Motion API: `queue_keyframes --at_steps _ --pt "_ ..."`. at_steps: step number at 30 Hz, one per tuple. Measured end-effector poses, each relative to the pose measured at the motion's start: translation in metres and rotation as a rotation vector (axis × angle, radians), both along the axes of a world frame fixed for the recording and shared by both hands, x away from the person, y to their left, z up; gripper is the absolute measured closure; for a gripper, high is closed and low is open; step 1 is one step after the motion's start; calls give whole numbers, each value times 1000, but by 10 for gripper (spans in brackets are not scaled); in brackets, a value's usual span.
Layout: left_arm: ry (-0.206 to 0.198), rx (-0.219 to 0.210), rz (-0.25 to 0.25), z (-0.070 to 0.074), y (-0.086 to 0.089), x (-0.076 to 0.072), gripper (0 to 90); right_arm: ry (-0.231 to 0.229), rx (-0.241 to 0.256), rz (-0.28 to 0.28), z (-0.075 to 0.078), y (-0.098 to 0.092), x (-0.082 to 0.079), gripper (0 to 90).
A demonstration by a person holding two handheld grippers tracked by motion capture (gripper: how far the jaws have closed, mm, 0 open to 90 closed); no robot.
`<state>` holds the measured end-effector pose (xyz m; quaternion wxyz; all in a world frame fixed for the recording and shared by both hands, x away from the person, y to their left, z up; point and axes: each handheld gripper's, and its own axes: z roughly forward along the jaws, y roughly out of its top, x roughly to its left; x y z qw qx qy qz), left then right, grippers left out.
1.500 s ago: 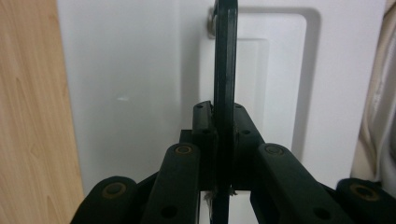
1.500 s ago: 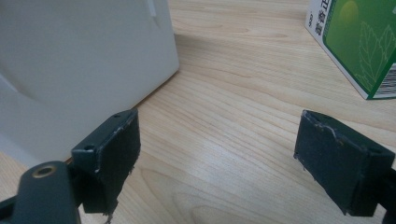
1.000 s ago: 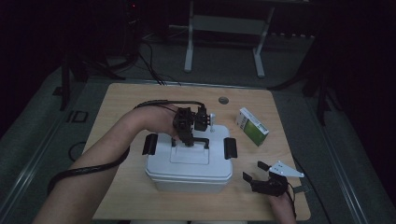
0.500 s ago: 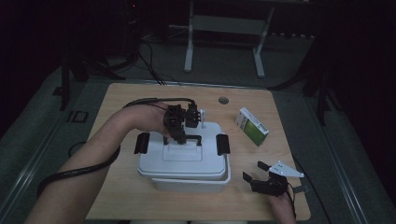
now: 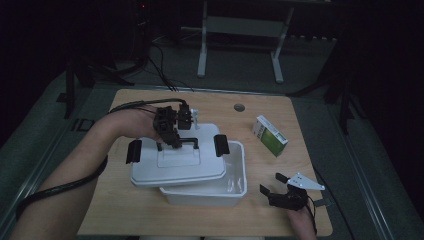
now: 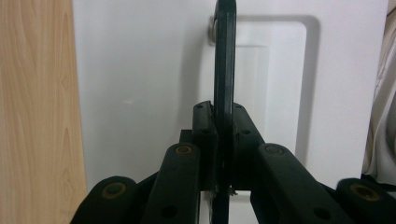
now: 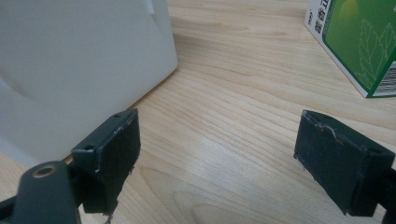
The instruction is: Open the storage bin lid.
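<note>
The left claw (image 5: pixel 175 134) is clamped tight on the black carry handle (image 6: pixel 224 60) of the white plastic lid (image 5: pixel 175 162), and the left gripper view shows both jaws pinching that thin bar edge-on. A second ago this lid sat square on the white rectangular plastic storage box (image 5: pixel 227 192); half a second ago it was rising; now it is up and slid toward nine o'clock, hanging over the box's left side and baring the right part of the interior. Its black side latches (image 5: pixel 221 144) stick out freely, so the seal looks broken and the box counts as opened. The right claw (image 5: pixel 280 192) rests spread wide at the bench's (image 5: pixel 300 125) five o'clock corner, holding nothing; its own view looks past parted jaws at bare wood, the box wall and the green-and-white cardboard carton (image 5: pixel 270 135), which lies at two o'clock from the box, well apart. My read: the lid next needs somewhere to land, likely the free wood at nine o'clock.
</note>
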<state>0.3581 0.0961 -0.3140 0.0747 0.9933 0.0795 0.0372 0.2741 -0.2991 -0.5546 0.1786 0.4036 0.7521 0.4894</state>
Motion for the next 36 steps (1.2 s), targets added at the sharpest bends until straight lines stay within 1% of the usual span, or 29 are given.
queue_keyframes --at_steps 3,7,12,14,15,19,22,25,27,28,30,31,36 --pt "-6 -6 30 1 12 1 837 -1 -1 -1 0 0 0 142" --pt "-16 1 72 0 29 2 837 -4 -5 1 0 1 0 142" --pt "-2 10 115 -6 50 1 837 -3 -6 -1 0 1 0 142" --pt "-4 4 133 -7 60 0 837 -3 -7 -2 0 1 0 142" --pt "-6 9 141 -7 64 0 837 -2 -7 -1 0 1 0 142" --pt "-14 -26 196 -6 85 -1 837 -1 -8 -3 0 1 0 142" --pt "-18 -39 228 -5 100 -3 837 -1 -9 -3 0 1 0 142" --pt "-26 -34 258 -5 114 -6 837 0 -11 -4 0 1 0 142" --pt "-30 -41 266 -7 122 -8 837 -1 -13 -4 0 1 0 142" --pt "-30 -35 274 -8 126 -9 837 -1 -13 -4 0 1 0 141" --pt "-36 -39 294 -9 135 -10 837 0 -12 -6 0 1 0 142" --pt "-32 -37 304 -10 140 -12 837 -1 -12 -6 0 1 0 142" --pt "-37 -48 350 -14 161 -16 837 1 -14 -9 0 2 1 142"
